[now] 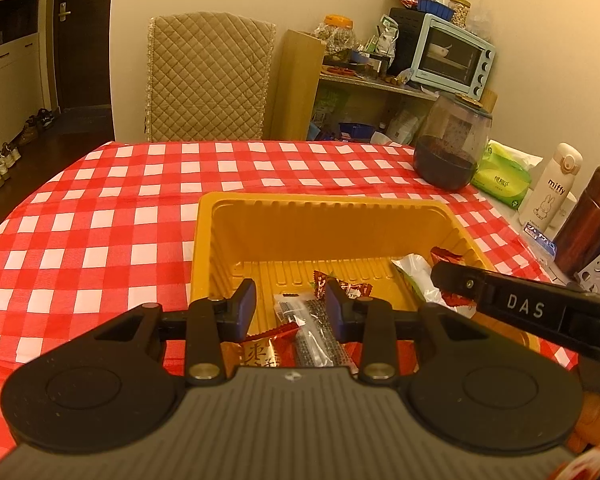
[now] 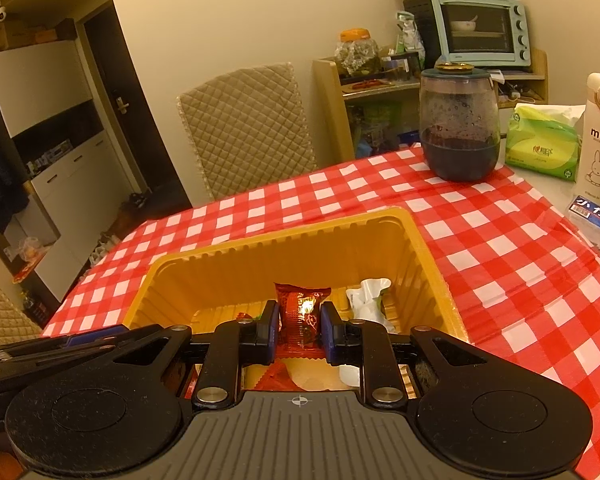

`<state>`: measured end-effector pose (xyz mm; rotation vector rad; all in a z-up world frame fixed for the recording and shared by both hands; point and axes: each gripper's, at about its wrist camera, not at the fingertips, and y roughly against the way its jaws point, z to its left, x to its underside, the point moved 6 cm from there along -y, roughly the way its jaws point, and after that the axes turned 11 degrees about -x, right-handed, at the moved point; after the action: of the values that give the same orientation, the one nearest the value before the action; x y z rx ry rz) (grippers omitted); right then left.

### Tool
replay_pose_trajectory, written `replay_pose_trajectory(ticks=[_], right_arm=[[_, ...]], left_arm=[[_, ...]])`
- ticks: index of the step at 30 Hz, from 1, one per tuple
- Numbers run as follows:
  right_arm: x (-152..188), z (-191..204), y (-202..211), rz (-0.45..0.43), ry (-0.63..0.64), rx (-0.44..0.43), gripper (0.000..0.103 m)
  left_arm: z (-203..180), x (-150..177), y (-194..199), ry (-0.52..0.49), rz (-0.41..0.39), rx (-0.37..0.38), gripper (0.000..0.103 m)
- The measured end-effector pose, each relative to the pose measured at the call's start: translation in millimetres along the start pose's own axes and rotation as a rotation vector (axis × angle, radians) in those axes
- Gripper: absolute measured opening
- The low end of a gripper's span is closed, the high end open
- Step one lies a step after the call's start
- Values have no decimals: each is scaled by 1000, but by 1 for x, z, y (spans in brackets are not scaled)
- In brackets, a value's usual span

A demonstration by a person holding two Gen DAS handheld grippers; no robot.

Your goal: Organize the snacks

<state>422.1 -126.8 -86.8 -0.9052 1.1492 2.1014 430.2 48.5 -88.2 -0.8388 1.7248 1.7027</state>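
Snacks (image 1: 342, 288) fill tray (image 1: 320, 204) on checkered tablecloth (image 1: 100, 220) (kitchen).

The black two-finger left gripper (image 1: 290, 304) points downward, fingers a little apart, pinching nothing. At its three o'clock, the black right gripper (image 2: 299, 326) looks squeezed shut, perhaps holding something.

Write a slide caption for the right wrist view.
Right gripper holds a red snack packet over the yellow tray.
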Motion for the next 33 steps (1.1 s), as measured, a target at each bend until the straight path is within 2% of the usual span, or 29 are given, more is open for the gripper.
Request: replay_pose_trajectory(ticks=[14,17,18,19,20,21,27,33], right_arm=[[0,2,-1,-5,-3,-8,23],[-3,3,0,-36,-8,-48,23],[-3,2,1,-42,-17,-58,25],[-4,0,2,-49,-31,-58,41],[-5,-2,3,-63,-49,-58,67],[-7,-5,5,-80,-69,-59,70],[-13,-19,13,-109,-120,-32,71],[-13,-18,14,-98,-105,-21,71]], left_arm=[[2,1,0,-2,2,2,33],[2,1,0,-3,1,0,33],[2,0,0,0,0,0,34],[2,0,0,1,-1,-1,34],[2,0,0,1,-1,-2,34],[3,1,0,0,-1,-3,34],[3,2,-1,-5,-1,-12,35],[1,2,-1,-8,6,-10,36]])
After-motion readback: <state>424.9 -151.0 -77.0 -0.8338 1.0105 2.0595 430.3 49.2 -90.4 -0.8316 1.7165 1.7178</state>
